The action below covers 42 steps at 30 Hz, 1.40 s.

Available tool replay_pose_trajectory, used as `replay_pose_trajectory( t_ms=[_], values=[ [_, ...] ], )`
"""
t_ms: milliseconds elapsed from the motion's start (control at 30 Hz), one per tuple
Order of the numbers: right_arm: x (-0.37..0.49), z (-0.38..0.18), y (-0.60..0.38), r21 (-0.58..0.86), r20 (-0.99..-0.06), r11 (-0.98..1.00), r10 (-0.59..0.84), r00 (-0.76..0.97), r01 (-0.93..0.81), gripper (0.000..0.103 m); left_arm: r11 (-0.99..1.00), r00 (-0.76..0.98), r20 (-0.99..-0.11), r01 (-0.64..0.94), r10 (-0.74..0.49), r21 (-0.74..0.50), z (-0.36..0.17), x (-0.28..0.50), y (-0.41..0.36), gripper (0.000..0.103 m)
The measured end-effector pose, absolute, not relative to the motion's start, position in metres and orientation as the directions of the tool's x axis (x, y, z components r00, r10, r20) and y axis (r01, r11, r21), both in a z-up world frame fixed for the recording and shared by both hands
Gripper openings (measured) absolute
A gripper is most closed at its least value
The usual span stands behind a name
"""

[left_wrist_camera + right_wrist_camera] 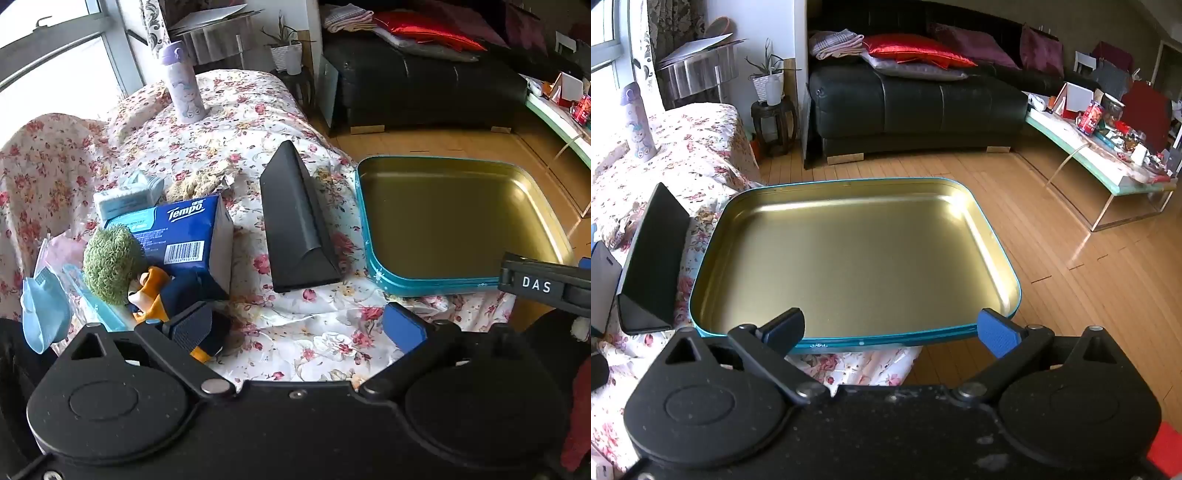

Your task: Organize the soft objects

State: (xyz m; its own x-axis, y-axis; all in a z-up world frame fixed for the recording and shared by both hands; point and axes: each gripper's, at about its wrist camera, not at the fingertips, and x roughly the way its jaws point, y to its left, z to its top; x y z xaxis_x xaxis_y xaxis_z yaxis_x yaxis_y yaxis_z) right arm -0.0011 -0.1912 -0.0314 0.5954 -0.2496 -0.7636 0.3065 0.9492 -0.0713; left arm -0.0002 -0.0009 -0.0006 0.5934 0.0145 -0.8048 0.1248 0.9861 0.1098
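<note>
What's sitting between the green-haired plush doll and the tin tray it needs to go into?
A black triangular case lies on the floral cloth between the plush doll and the tin tray. The Tempo tissue pack sits right behind the doll, not in the path.

Case btwn tissues & tin

Daylight comes through a window at upper left. A black sofa with red cushions stands on the wood floor; a glass table sits at right.
</note>
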Motion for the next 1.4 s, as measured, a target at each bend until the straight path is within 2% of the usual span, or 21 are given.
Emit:
replay_pose_trajectory(
  t_ms=[500, 1400],
  values=[
    [-0.001, -0.034, -0.185, -0.073, -0.774, 0.949, -0.247, 0.583, 0.305, 0.101, 0.993, 0.572, -0.82, 0.107, -0.015, 0.057, -0.004, -0.001, 0.006, 0.097],
    [0.004, -0.035, -0.193, -0.059, -0.786, 0.95, -0.233, 0.572, 0.306, 0.101, 0.994, 0.561, -0.828, 0.096, -0.011, 0.051, -0.007, -0.001, 0.009, 0.097]
  ],
)
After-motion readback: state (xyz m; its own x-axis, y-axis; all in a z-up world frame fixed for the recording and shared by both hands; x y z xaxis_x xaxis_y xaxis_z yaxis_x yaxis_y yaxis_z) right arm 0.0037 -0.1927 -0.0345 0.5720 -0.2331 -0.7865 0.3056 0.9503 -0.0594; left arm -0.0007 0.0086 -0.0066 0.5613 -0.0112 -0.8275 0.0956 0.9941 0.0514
